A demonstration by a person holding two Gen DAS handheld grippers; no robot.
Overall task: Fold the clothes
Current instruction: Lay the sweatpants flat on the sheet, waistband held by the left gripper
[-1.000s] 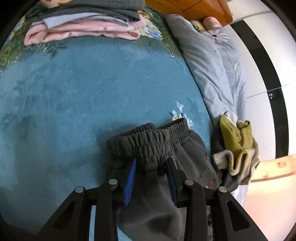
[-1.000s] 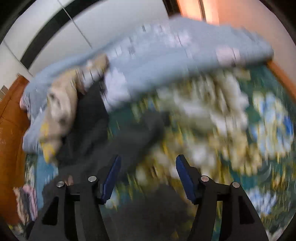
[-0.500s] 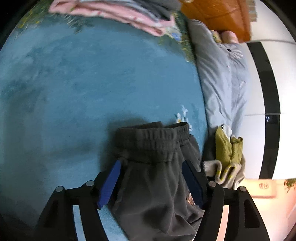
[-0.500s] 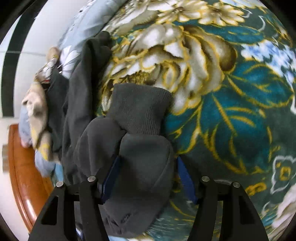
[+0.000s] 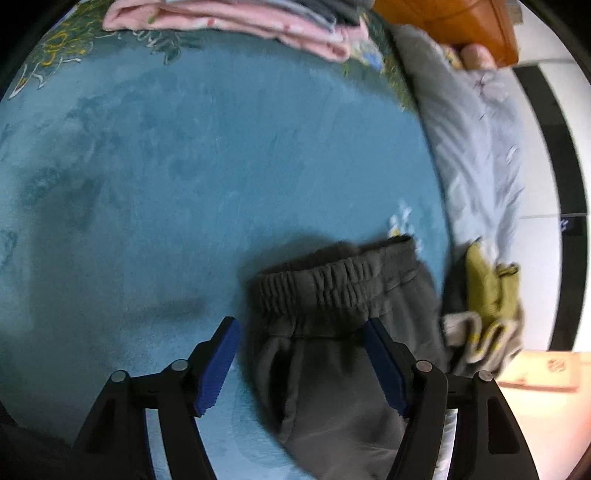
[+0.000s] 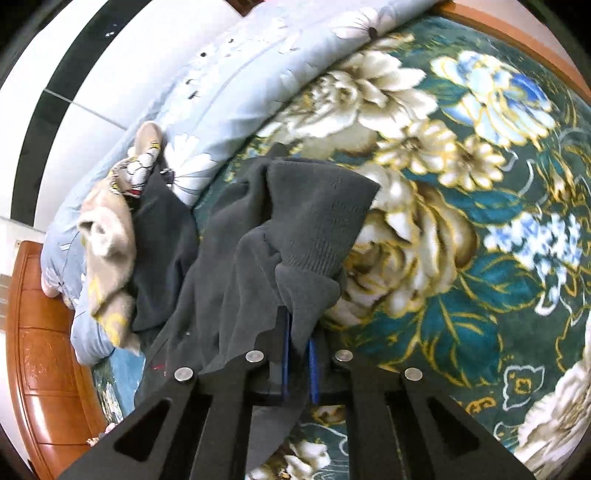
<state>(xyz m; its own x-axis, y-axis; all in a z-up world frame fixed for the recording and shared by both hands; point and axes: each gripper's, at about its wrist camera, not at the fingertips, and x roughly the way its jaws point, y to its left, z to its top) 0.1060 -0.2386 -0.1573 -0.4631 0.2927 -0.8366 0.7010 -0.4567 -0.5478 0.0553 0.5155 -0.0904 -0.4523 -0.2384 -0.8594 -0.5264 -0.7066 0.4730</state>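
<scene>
Left wrist view: left gripper point(image 5: 301, 363) jaws apart, straddling waistband of dark trousers point(image 5: 332, 332) on teal blanket point(image 5: 184, 166). One stack of folded clothes point(image 5: 258, 18) far edge; yellow garment point(image 5: 487, 295) right, by grey quilt point(image 5: 476, 122).

Right wrist view: right gripper point(image 6: 298, 360) jaws just closed, clamped on trousers' leg cuff point(image 6: 314, 229) over floral blanket point(image 6: 480, 221). Beige garment point(image 6: 107, 236) left; wooden bed frame point(image 6: 40, 350) beyond.

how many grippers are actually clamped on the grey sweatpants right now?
1. The right gripper has just closed on a leg of the grey sweatpants. The left gripper is open, straddling the waistband.
</scene>
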